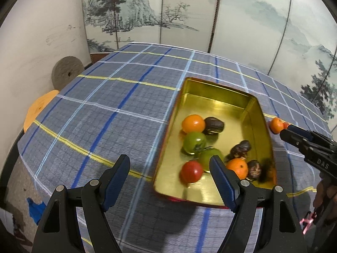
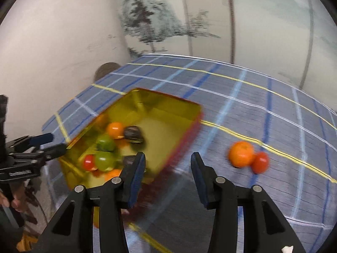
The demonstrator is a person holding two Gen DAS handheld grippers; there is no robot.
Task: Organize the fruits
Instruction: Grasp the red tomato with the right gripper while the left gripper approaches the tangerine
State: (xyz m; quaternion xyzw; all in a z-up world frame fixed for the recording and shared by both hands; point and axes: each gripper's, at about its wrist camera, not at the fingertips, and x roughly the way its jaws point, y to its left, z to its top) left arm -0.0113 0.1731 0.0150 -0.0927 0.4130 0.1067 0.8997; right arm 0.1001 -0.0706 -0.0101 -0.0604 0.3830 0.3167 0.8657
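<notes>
A gold-lined tin box (image 1: 258, 113) with red outer walls stands on the plaid cloth. It holds several fruits: an orange (image 1: 193, 123), green ones (image 1: 194, 142), a red one (image 1: 191, 171) and dark brown ones (image 1: 213, 125). My left gripper (image 1: 170, 166) hovers open over the tin's near left corner with nothing between its fingers. Outside the tin to its right lie an orange (image 2: 241, 154) and a red fruit (image 2: 260, 162), touching each other. My right gripper (image 2: 168, 162) is open and empty above the tin's right wall (image 2: 181, 139), left of that pair.
A blue plaid tablecloth (image 1: 105, 109) covers the table. A painted folding screen (image 1: 189, 16) and a pale wall stand behind. A grey disc (image 1: 66, 71) and an orange object (image 1: 41, 107) sit past the table's left edge. A hand (image 1: 324, 191) grips the right tool.
</notes>
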